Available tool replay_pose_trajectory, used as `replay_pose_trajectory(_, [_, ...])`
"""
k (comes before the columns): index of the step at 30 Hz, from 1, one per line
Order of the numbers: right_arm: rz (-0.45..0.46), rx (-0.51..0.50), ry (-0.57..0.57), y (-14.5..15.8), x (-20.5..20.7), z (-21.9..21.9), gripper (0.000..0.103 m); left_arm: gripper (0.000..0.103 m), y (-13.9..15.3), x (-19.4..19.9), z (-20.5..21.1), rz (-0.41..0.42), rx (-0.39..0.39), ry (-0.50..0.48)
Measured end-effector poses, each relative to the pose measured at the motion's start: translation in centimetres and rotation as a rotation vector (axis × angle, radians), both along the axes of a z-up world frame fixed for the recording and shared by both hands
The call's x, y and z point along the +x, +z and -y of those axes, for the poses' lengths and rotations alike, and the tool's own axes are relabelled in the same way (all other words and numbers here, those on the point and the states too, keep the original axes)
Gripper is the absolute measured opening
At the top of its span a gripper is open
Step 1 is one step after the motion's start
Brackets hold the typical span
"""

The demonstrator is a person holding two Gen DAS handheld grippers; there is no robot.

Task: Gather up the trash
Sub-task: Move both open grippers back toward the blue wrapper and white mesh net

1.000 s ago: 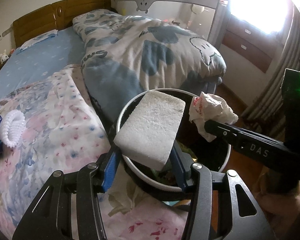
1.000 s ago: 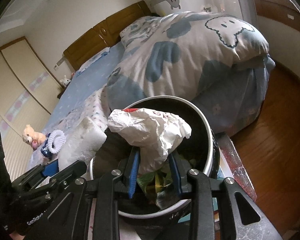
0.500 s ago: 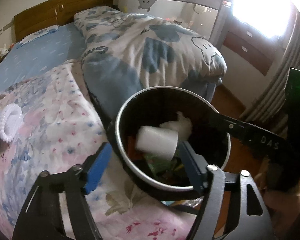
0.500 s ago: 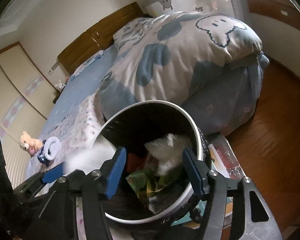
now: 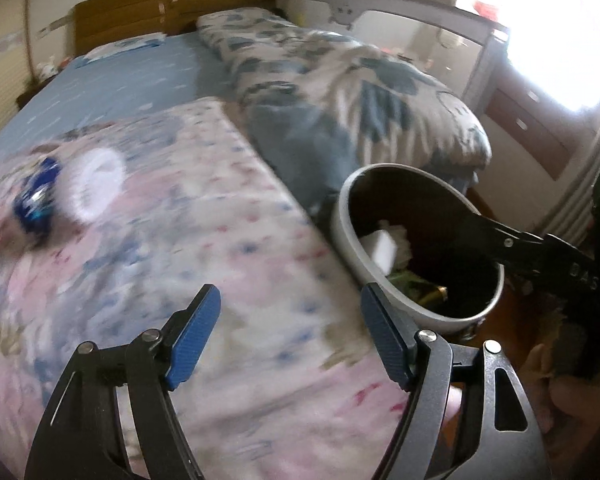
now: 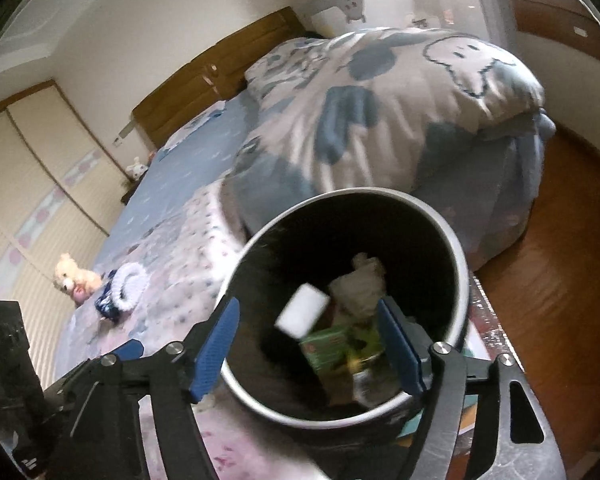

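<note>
A: Where's the trash?

B: The white foam block (image 6: 303,310) and crumpled paper (image 6: 362,284) lie inside the round bin (image 6: 458,264) beside the bed (image 5: 204,216).

A: And the claws?

B: The left claw (image 5: 290,338) gapes empty over the floral blanket. The right claw (image 6: 310,350) is spreading above the bin, nothing between its jaws.

A: Anything left on the bed?

B: A blue wrapper (image 5: 36,200) beside a white ring.

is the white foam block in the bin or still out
In. The white foam block lies inside the bin, below its rim, on top of crumpled paper and green packaging; neither gripper holds anything.
</note>
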State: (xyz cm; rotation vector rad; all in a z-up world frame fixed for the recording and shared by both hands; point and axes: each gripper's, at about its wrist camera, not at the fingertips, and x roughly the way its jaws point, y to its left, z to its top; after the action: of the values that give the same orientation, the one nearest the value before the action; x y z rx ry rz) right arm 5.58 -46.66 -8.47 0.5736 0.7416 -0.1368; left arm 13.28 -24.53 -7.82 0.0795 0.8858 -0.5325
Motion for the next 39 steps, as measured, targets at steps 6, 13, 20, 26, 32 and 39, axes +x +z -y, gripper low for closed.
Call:
replay_pose_trajectory(6, [0.023,-0.005,0.079,0.6,1.2,-4.2,0.078,0.074,-0.4,0.6,-5.4,-0.013,-0.023,0.108])
replay_pose_trajectory(13, [0.031,0.007,0.174,0.6,2.9,-9.1,0.086,0.074,-0.3,0.8,-10.2,0.007,-0.015,0.192])
replay_pose_trajectory(20, [0.022,0.017,0.242,-0.1,4.8,-13.3,0.087,0.074,-0.6,1.8,-14.9,0.010,-0.011,0.279])
replay_pose_trajectory(26, [0.023,0.014,0.290,-0.4,6.5,-16.2,0.087,0.074,-0.8,3.0,-17.8,0.007,-0.006,0.339])
replay_pose_trajectory(32, [0.019,0.025,0.321,-0.8,8.6,-18.4,0.087,0.074,-1.1,4.3,-19.0,0.007,0.009,0.357])
replay_pose_trajectory(39, [0.014,0.036,0.345,-1.2,11.0,-19.6,0.087,0.074,-1.6,6.4,-19.3,-0.009,0.012,0.360])
